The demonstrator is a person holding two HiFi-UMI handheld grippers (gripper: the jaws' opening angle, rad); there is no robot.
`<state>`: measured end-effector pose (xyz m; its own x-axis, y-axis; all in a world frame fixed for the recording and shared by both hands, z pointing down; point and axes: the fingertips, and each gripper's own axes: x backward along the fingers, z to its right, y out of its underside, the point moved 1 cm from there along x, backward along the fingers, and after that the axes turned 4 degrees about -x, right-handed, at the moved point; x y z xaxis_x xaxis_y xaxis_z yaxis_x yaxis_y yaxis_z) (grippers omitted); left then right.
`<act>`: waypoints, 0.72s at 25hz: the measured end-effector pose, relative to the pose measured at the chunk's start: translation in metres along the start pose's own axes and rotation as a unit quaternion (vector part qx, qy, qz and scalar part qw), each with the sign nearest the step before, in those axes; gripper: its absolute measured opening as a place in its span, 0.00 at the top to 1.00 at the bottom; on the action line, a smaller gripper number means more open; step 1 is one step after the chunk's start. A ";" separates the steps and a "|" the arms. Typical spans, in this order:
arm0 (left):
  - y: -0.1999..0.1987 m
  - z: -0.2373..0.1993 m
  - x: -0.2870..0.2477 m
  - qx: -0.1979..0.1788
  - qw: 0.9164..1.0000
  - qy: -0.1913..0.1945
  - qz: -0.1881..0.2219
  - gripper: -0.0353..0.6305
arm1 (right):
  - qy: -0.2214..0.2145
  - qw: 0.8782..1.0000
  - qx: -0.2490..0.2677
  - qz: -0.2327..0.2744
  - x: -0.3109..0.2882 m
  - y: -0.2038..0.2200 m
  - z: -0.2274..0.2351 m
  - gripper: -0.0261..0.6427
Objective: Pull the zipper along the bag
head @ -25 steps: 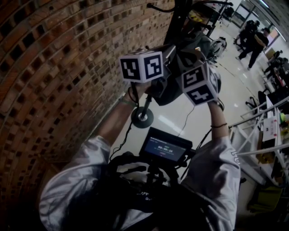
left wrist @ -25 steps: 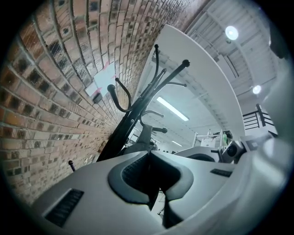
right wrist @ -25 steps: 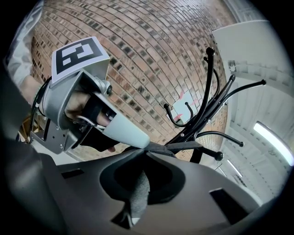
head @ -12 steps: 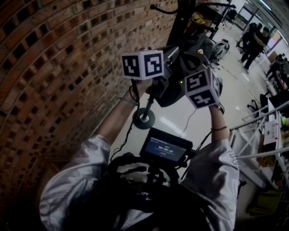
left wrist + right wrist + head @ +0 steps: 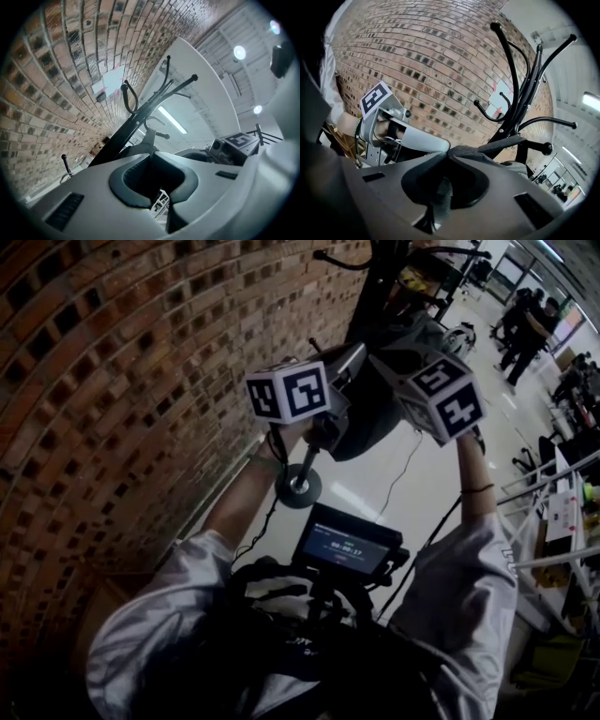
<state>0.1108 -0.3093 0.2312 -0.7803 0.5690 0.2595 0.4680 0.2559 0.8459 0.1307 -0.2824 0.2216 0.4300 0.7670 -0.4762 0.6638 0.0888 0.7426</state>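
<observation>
Since a second ago the right gripper point(image 5: 449, 151) has been swinging up and outward and rolling, the left gripper point(image 5: 153, 154) tipping slightly; both are meeting at one peak of the dark bag point(image 5: 373, 423) hanging on the coat rack point(image 5: 136, 125). Right jaws are clamping a fold of bag fabric; left jaws have just been easing open a touch but are sitting nearly closed on the same fold. Zipper slider isn't showing in any view, so I'm guessing the pull is barely starting, most of the run remaining.

Left tongs point(image 5: 350, 359) and right tongs point(image 5: 394, 360) at dark bag point(image 5: 371, 424) beside brick wall point(image 5: 122, 381).
</observation>
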 end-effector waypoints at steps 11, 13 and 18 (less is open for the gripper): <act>0.003 -0.005 0.000 -0.007 1.000 0.005 0.002 0.91 | 0.012 0.997 0.059 -0.044 -0.007 0.005 -0.010 0.94; 0.007 -0.008 0.000 -0.015 1.000 0.004 0.000 0.91 | 0.013 0.997 0.060 -0.046 -0.009 0.006 -0.011 0.93; 0.005 -0.008 0.006 -0.018 1.000 0.008 0.005 0.91 | 0.022 0.995 0.085 -0.054 -0.014 0.005 -0.019 0.93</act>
<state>0.1047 -0.3107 0.2406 -0.7827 0.5584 0.2749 0.4603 0.2221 0.8595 0.1164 -0.2808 0.2409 0.3263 0.7859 -0.5252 0.8001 0.0662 0.5962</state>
